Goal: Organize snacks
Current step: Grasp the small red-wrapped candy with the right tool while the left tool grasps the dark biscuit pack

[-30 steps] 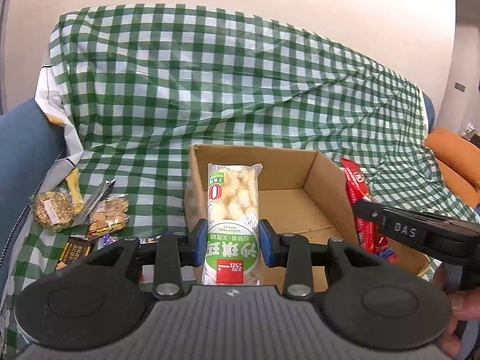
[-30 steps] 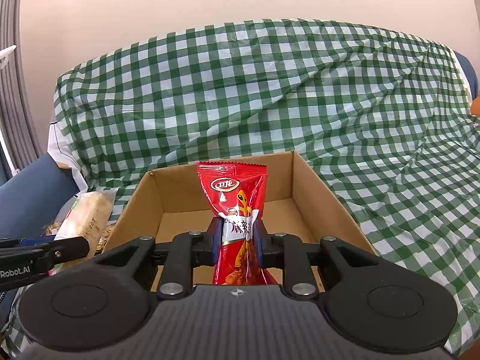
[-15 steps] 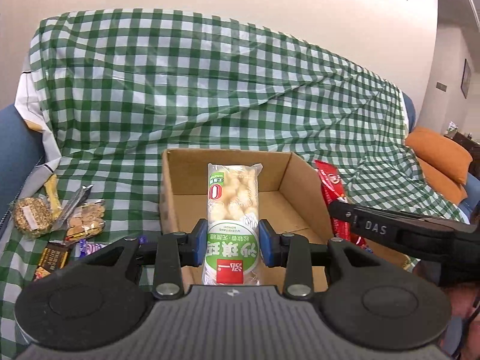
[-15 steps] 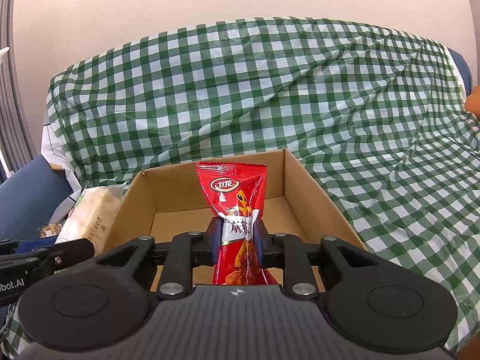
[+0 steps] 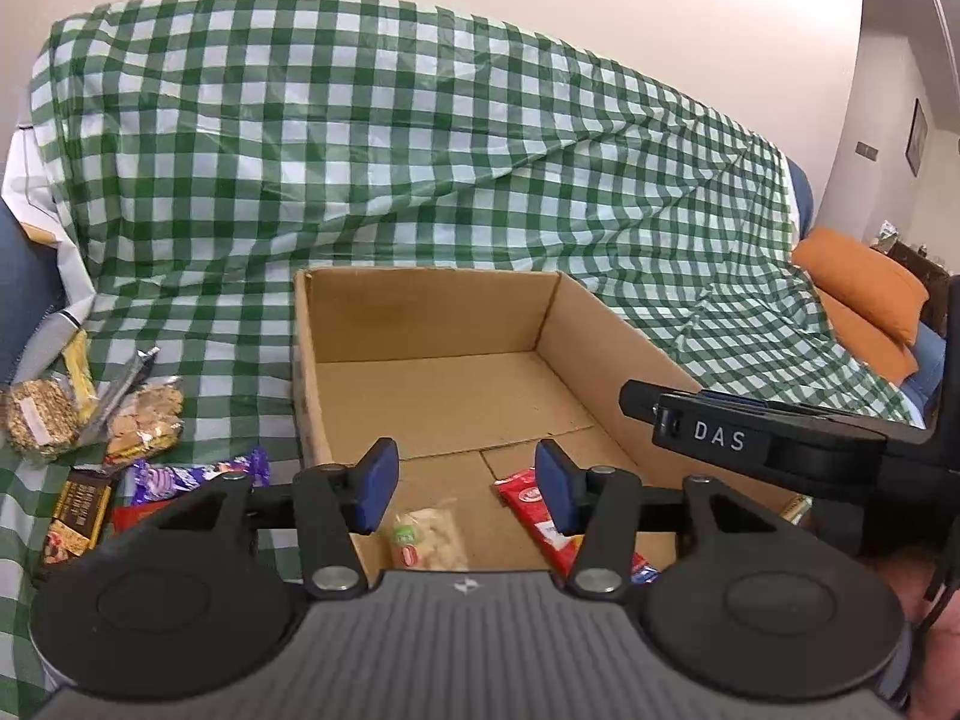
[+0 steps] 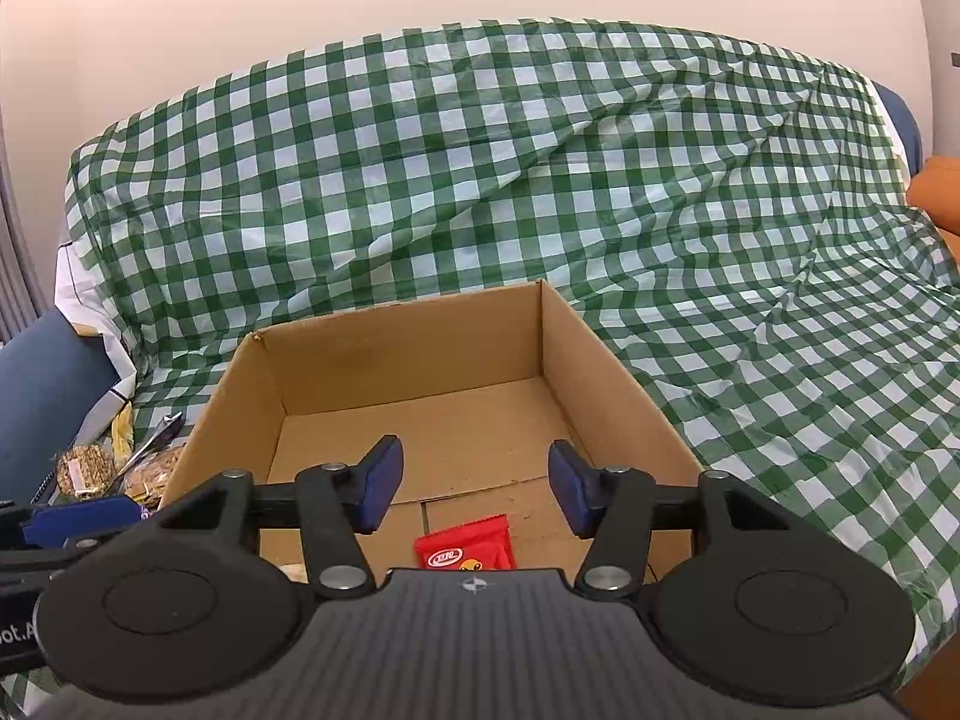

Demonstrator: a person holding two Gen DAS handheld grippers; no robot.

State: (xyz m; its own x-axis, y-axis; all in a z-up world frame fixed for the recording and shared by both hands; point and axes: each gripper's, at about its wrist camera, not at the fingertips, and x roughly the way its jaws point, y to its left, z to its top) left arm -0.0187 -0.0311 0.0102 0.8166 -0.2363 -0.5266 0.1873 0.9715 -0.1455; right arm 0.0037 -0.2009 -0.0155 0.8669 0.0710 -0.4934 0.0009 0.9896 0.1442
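A home living room: a sofa draped in green checked cloth, orange cushions at right, framed pictures on the wall.

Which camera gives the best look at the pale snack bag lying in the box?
The left wrist view: the pale snack bag lies on the floor of the cardboard box, between the open fingers. The right wrist view shows only a sliver of it behind the gripper's body.
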